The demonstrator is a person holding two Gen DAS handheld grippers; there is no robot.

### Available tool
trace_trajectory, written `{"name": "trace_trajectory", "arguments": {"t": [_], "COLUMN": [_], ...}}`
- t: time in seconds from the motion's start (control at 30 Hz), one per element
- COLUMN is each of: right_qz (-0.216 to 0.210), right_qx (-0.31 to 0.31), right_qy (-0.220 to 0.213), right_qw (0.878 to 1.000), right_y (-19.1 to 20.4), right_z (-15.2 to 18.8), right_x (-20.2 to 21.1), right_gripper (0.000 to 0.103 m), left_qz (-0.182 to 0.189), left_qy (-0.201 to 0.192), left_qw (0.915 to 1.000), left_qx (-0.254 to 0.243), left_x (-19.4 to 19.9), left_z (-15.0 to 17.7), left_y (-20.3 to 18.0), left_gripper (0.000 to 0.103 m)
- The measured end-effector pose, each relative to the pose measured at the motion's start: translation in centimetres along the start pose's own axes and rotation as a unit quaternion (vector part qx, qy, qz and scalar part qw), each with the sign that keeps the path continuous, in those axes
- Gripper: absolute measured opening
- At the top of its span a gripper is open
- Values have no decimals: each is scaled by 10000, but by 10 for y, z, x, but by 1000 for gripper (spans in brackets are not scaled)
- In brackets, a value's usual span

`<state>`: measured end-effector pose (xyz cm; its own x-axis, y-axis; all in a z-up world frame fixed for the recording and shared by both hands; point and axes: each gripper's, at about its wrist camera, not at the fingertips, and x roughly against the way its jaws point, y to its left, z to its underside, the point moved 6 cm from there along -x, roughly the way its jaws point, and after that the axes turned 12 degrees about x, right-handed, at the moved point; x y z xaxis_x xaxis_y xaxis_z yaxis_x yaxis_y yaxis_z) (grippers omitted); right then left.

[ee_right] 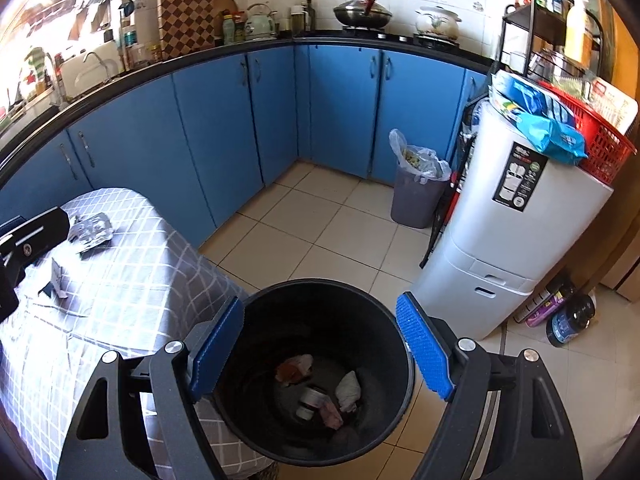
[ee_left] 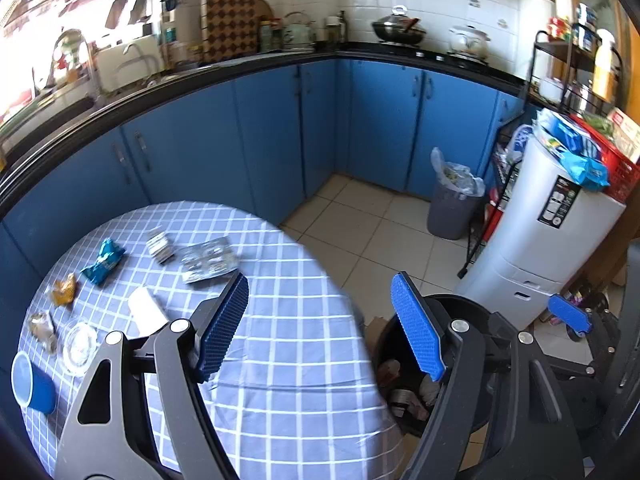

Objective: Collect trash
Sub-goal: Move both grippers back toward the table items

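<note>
Both the left gripper (ee_left: 320,328) and right gripper (ee_right: 320,344) stood spread and empty, the round black plastic bin (ee_right: 256,304) below the right fingers holding what looked like wrappers, so next came reaching beyond the left fingers for the crumpled teal wrapper (ee_left: 105,261).

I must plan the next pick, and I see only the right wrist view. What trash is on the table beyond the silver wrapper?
Observer: A blue snack wrapper lies left of the silver wrapper.
Operator: Anything more near it?
Observer: Yes, a yellow wrapper toward the table's left edge.
Operator: Is a cup there?
Observer: A blue cup lies on its side at the left edge.
Operator: Does the left gripper hold anything?
Observer: No, the left gripper is open and empty.
</note>
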<state>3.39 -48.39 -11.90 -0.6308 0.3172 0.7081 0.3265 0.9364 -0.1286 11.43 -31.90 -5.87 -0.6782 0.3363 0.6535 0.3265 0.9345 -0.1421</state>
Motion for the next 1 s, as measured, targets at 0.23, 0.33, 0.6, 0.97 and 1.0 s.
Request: {"name": "trace_trajectory", "arguments": {"t": [0.23, 0.33, 0.6, 0.97, 1.0], "right_qz": [-216, -356, -677, -1486, -1566], "right_qx": [342, 465, 946, 1405, 1466], "right_qy": [-94, -112, -257, -171, -163], "right_qw": [9991, 9982, 9929, 9787, 9766], "right_y": [44, 66, 137, 239, 250], "right_z": [-9, -12, -27, -37, -37], "right_x": [8, 10, 20, 22, 22], "right_gripper": [77, 77, 77, 77, 77], "left_qz": [-314, -478, -941, -1930, -2028], "left_qy": [-23, -46, -113, -324, -338], "left_qw": [9991, 9978, 9919, 9721, 9695], "left_qx": [297, 447, 845, 1295, 1331], "left_x": [11, 18, 35, 68, 71], "left_z": [5, 7, 13, 34, 37], "left_y": [54, 83, 158, 264, 272], "left_gripper": [74, 74, 74, 74, 74]}}
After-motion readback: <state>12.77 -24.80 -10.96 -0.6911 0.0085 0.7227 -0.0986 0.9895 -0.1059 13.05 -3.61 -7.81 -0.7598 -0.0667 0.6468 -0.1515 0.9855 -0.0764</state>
